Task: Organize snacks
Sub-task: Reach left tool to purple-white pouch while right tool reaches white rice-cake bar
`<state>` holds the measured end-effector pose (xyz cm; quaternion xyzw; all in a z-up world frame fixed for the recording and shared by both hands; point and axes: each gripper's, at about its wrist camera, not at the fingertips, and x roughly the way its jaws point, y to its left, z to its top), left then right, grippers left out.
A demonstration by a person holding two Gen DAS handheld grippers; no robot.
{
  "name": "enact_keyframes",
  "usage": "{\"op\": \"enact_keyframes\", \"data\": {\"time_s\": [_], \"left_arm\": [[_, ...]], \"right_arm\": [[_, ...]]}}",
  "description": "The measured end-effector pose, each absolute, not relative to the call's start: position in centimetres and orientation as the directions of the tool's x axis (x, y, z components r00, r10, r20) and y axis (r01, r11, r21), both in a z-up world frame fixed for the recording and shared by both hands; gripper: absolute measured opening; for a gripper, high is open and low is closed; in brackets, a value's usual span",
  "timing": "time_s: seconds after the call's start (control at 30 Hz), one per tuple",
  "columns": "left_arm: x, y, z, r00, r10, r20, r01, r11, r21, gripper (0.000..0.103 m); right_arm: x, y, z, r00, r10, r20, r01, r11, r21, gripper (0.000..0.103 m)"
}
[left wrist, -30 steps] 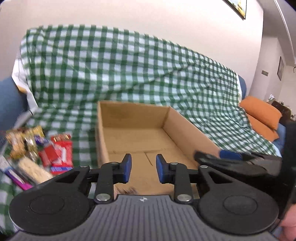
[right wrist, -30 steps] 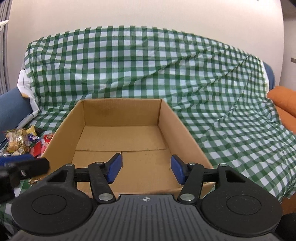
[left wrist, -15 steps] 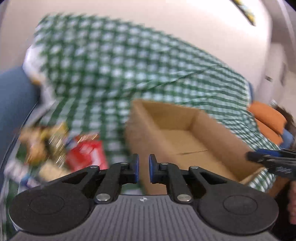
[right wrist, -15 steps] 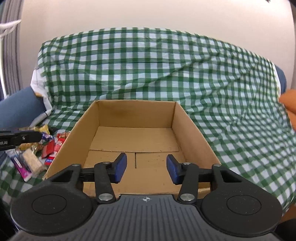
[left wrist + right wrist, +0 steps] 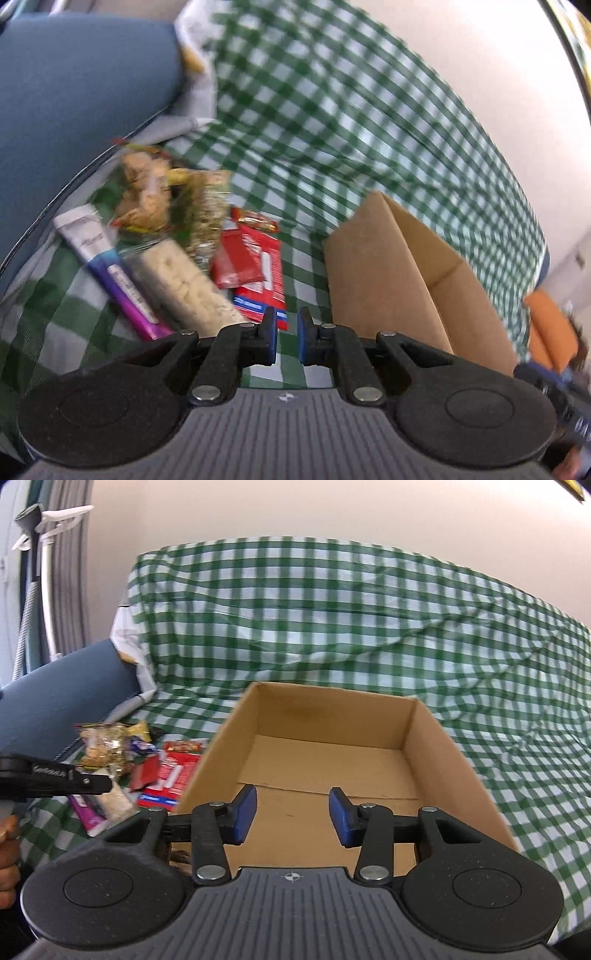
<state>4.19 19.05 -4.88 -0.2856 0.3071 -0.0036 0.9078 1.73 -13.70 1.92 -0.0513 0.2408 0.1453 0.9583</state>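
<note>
- So far we have nothing in the cardboard box [image 5: 332,760]; the snacks [image 5: 207,251] lie heaped beside it on the checked cloth [image 5: 332,627].
- Our left gripper [image 5: 287,339], jaws nearly together and empty, hovers near the pile; our right gripper [image 5: 291,812], jaws spread, faces the box.

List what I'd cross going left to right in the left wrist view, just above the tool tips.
Purple-and-white tube → pale crumbly bar → red snack packets → cardboard box → orange cushion.

A green-checked cloth [image 5: 332,627] drapes the blue sofa [image 5: 74,92]; an orange cushion [image 5: 550,325] lies beyond.
</note>
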Motion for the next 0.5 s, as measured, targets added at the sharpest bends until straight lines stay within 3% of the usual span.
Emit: {"op": "enact_keyframes", "data": {"time_s": [0.3,0.5], "left_arm": [[3.0,24.8,-6.2,0.814,-0.109,-0.57,-0.4,0.607,-0.687,0.011],[1.9,27.6,-7.6,0.813,-0.081,-0.577,-0.486,0.452,-0.748,0.013]], "right_arm": [[1.0,-9.3,2.3,0.818,0.352,-0.456,-0.415,0.909,-0.044,0.045],[1.4,-5.8,3.0,0.748,0.429,-0.506,-0.486,0.874,0.021,0.047]]}}
